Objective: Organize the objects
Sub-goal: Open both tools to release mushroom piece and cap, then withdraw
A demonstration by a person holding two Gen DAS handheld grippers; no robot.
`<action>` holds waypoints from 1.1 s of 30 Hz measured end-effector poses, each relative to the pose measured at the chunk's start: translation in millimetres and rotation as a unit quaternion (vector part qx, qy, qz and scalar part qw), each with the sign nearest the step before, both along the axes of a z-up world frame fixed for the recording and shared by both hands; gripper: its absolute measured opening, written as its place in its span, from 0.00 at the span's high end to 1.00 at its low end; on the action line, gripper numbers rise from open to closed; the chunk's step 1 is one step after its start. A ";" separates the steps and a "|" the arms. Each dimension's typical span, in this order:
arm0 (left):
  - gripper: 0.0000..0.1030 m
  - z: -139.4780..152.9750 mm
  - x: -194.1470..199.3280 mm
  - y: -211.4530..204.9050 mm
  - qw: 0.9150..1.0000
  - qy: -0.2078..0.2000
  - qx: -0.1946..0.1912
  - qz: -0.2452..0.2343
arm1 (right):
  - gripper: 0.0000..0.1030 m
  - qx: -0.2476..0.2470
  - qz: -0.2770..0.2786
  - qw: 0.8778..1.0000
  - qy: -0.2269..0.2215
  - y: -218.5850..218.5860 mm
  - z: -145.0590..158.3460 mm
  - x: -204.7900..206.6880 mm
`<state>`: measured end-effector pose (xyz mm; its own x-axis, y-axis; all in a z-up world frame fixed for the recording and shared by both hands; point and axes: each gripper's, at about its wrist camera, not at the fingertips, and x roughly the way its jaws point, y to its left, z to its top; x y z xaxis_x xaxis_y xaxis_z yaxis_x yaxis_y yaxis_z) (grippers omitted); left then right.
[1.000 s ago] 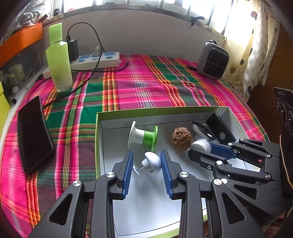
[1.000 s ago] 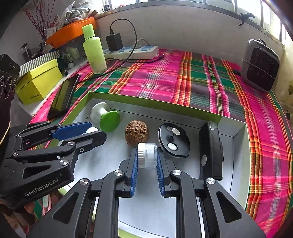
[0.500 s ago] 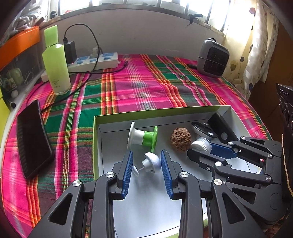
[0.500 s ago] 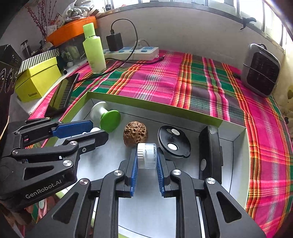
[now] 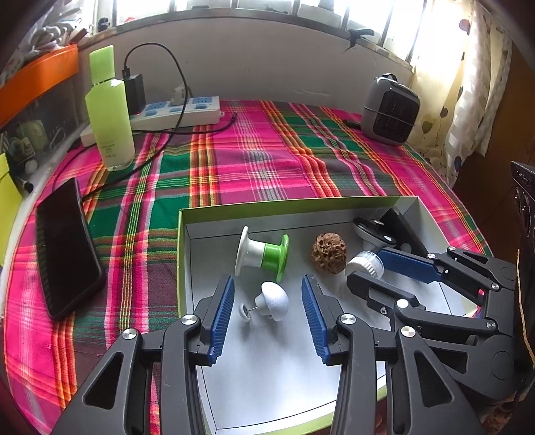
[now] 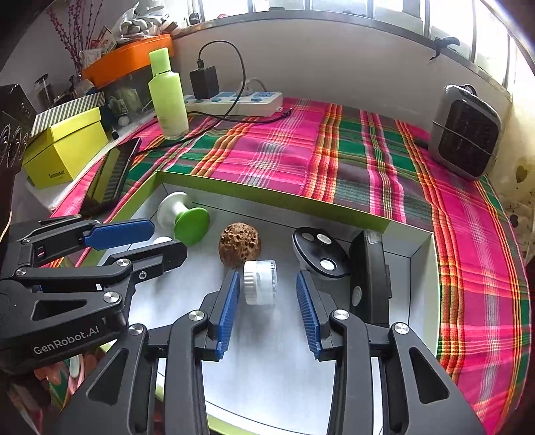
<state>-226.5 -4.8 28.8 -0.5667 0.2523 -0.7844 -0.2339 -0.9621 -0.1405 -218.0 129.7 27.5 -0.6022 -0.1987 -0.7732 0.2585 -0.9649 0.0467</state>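
Ribbed blue fingers around domed white knob

Both grippers are held low, side by side, pointing forward. The left gripper is spread wide, and the right gripper is likewise spread, nothing clamped.

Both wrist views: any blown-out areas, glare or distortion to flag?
Left wrist view: window strip along the top clips to white, sheer dotted curtain is washed out; straight edges of the green-rimmed cardboard box bow from fisheye. Right wrist view: window clips top right; black glossy phone mirrors stripes; corners vignette dark.
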 end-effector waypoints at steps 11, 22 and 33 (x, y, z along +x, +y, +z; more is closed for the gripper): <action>0.59 11.9 22.4 -9.0 1.000 0.012 0.006 0.008 | 0.64 -0.010 -0.007 1.000 0.009 4.1 13.6 20.6; 0.58 21.7 60.2 -19.8 0.999 0.026 0.020 0.021 | 0.64 -0.030 -0.015 0.999 0.016 10.5 24.0 56.5; 0.56 22.1 99.9 -35.8 0.998 0.025 0.048 0.032 | 0.64 -0.041 -0.028 0.998 0.034 22.0 34.3 101.3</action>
